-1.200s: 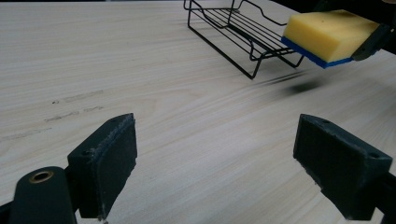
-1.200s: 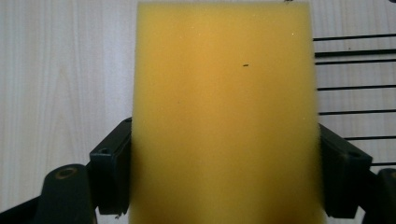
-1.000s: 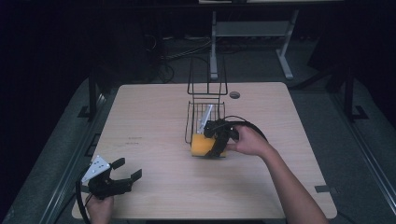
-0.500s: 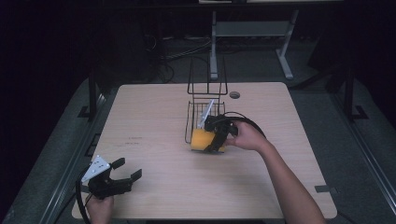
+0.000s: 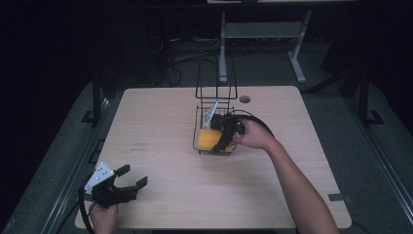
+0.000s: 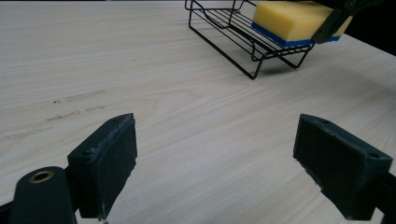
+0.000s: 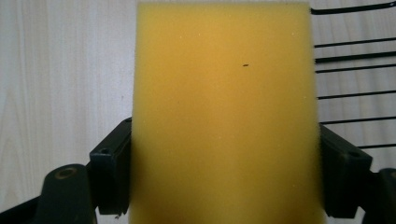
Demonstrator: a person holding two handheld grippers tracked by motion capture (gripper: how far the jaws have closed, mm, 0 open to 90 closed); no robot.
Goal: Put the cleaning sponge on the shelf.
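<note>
At the desk's (image 5: 160, 126) near left corner, the left gripper (image 5: 127, 187) rested idle, its jaws spread wide over bare wood. Toward the middle, nearer the far edge, the right gripper (image 5: 221, 144) clamped a yellow sponge (image 5: 208, 139) with a blue underside, holding it at the near end of a black wire rack (image 5: 214, 108). The step in hand appeared to be setting the sponge into the rack; the next move likely called for lowering it flat onto the wires, then opening the jaws.
</note>
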